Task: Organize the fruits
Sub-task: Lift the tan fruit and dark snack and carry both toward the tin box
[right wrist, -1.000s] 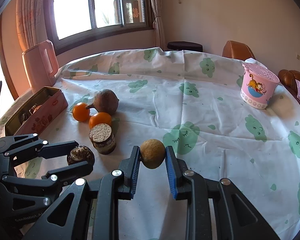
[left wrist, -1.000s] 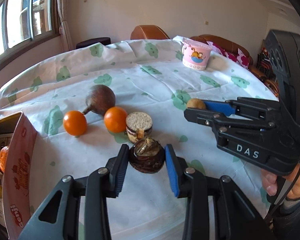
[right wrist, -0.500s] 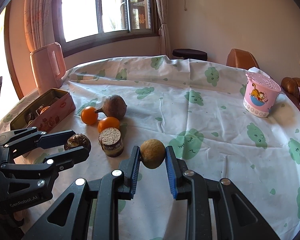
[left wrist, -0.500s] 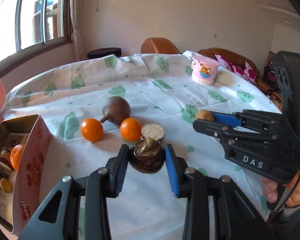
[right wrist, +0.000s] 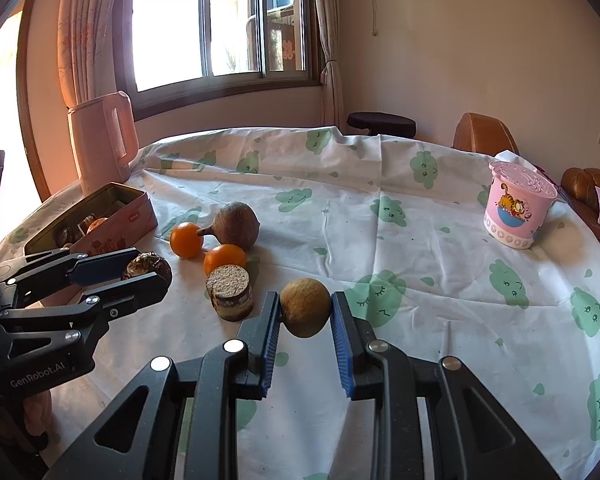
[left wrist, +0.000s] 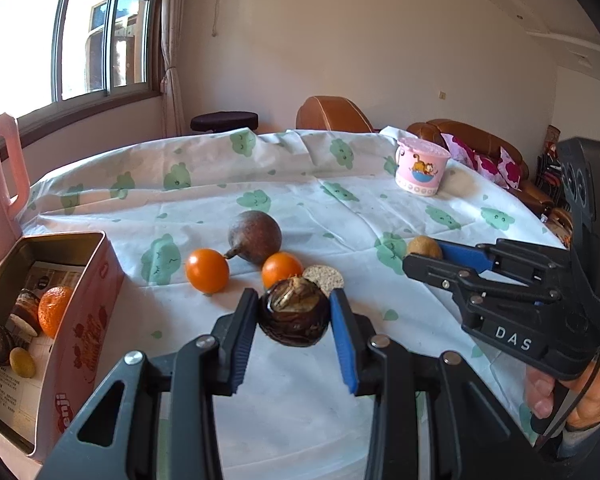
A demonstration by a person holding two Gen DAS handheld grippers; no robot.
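Note:
My left gripper (left wrist: 294, 316) is shut on a dark brown water chestnut (left wrist: 294, 318), held above the tablecloth; it also shows in the right wrist view (right wrist: 150, 266). My right gripper (right wrist: 305, 312) is shut on a tan round fruit (right wrist: 305, 307), also seen at right in the left wrist view (left wrist: 423, 247). Two small oranges (left wrist: 207, 271) (left wrist: 281, 274), a big brown fruit with a stem (left wrist: 255, 237) and a round brown cake (right wrist: 230, 292) lie on the table. An open pink tin box (left wrist: 88, 320) at left holds an orange (left wrist: 54, 310) and small items.
A pink cartoon cup (right wrist: 516, 210) stands at the far right of the table. A pink jug (right wrist: 102, 140) stands behind the tin box. Chairs and a dark stool (right wrist: 380, 123) lie beyond the table's far edge.
Both grippers have risen and pulled back with their fruits still held. The table items look lower and farther away, and more of the tin box shows.

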